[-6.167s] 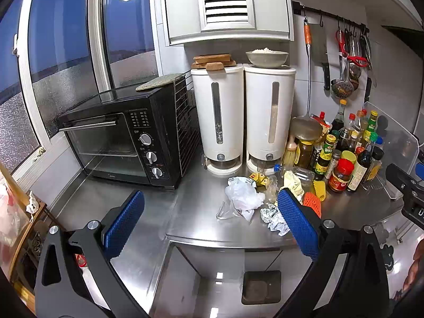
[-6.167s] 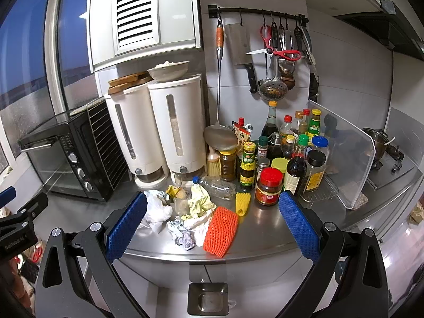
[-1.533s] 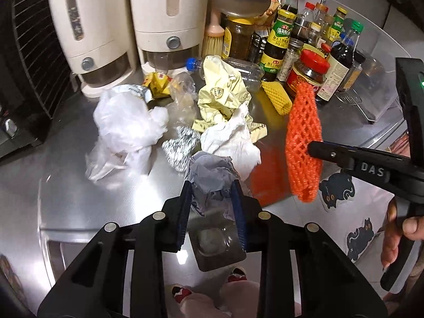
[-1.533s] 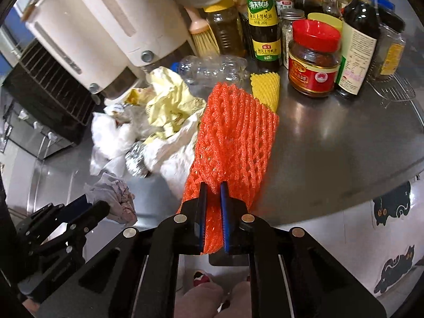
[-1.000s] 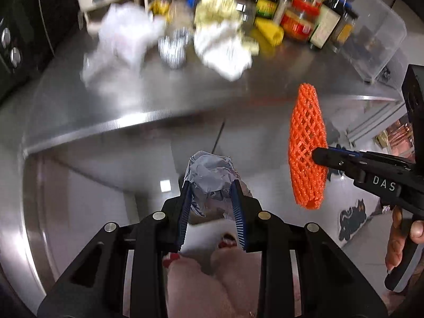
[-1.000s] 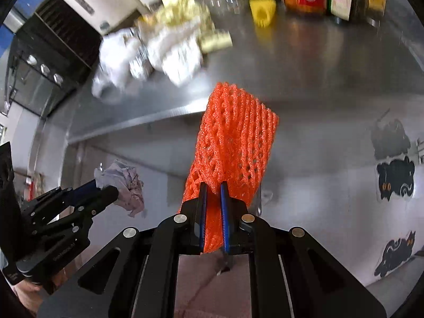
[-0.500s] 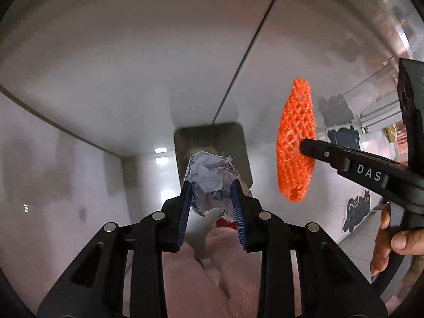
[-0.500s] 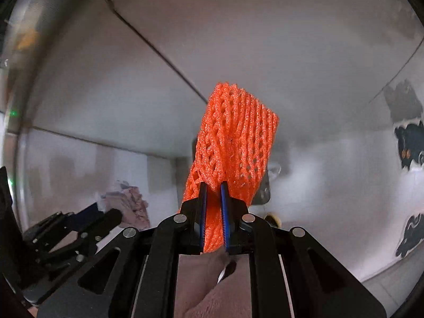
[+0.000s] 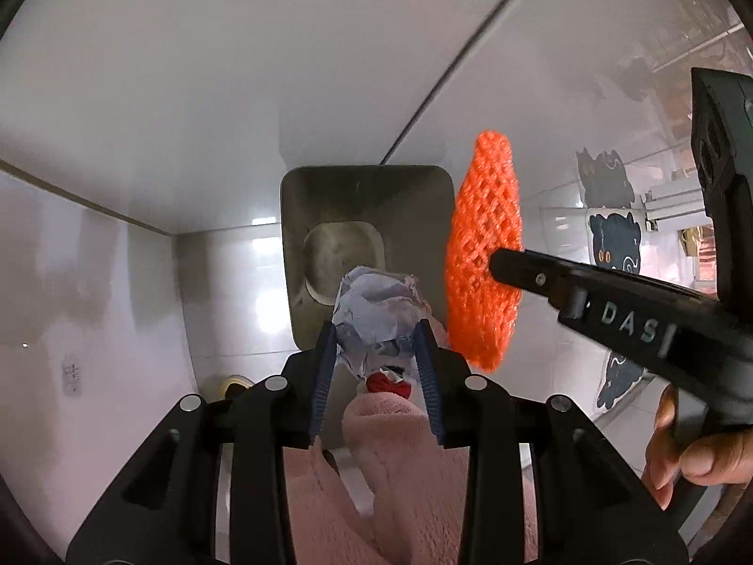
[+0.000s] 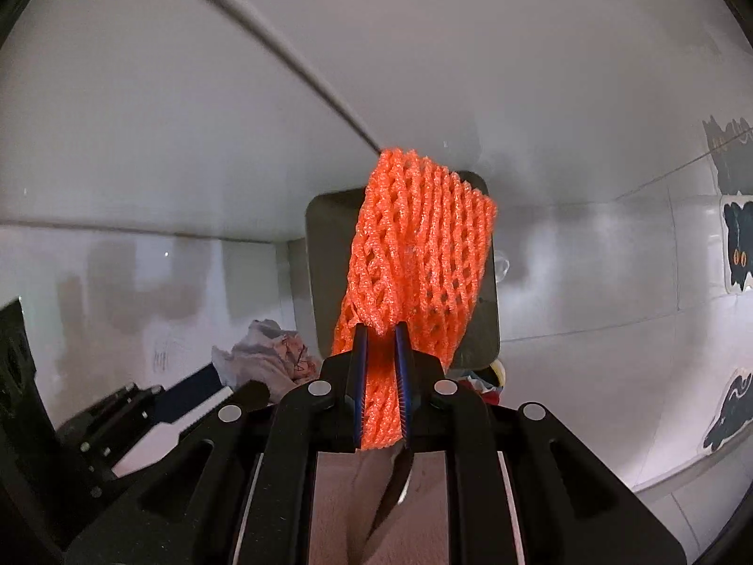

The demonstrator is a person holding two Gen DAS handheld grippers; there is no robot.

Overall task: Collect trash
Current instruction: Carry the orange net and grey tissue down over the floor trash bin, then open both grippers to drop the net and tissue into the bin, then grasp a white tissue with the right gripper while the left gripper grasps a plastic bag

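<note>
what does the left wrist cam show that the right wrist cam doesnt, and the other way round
Only the left wrist view shows the bin's inside and the hand holding the right gripper. Only the right wrist view shows that gripper's pads pinching the orange foam net head-on. Both show the net, the crumpled paper in the left gripper, the bin and cat stickers.

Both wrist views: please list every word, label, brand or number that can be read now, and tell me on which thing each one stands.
"DAS": white letters on the black body of the right gripper, seen in the left wrist view; the letters run under a dark part, so the word may be longer.
The small grey mark low on the white wall: too blurred to read.
The black cat stickers: pictures only, no text.
Right wrist view: no readable text.
</note>
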